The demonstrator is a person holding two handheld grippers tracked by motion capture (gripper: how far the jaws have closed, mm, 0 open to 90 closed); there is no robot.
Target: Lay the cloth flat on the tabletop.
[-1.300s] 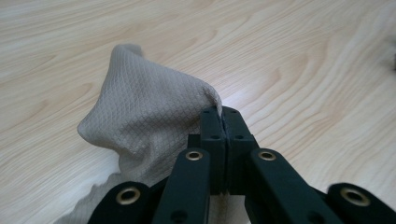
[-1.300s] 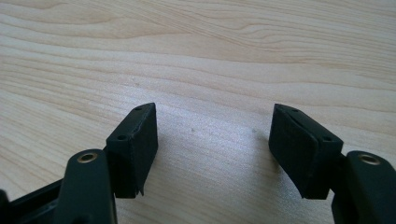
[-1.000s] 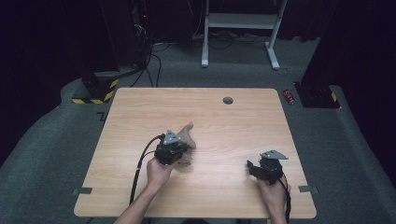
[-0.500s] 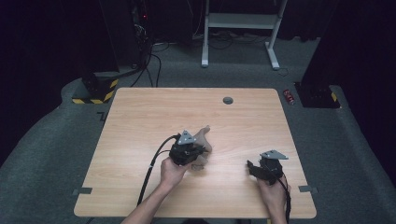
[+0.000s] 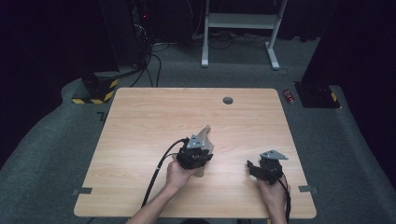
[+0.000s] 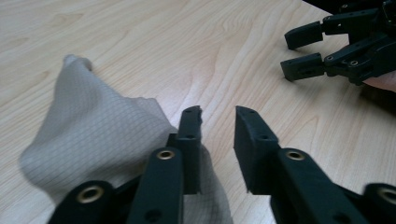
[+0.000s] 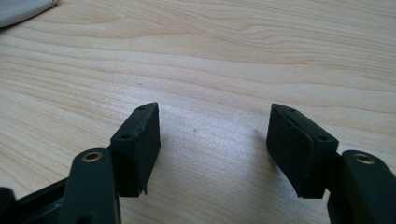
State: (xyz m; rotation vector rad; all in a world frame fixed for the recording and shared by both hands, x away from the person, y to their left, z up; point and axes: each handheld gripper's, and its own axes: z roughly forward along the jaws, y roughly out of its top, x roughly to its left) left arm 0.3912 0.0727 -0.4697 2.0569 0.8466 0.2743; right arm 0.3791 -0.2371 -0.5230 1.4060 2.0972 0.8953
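Note:
A beige knit cloth [image 6: 88, 126] lies crumpled on the wooden table [image 5: 140, 121], one corner sticking up [image 5: 204, 135]. My left gripper [image 6: 218, 114] sits low over it, near the table's middle [image 5: 198, 158]. Its jaws have just been opening; bare wood shows in the gap between them, and the cloth bunches against the outer side of the left jaw. My right gripper [image 7: 212, 116] rests open near the front right [image 5: 256, 168] with nothing between its fingers. It faces the left gripper and appears in the left gripper view [image 6: 303, 51].
A small dark round grommet [image 5: 228, 100] sits near the table's far edge. A corner of the cloth [image 7: 21, 9] appears at the top left of the right gripper view. Black cables trail from both grippers toward the front edge. Dark floor surrounds the table.
My left gripper has moved to the right across the table with the cloth. Its jaws, shut on the cloth before, now stand apart. The right gripper has stayed put.

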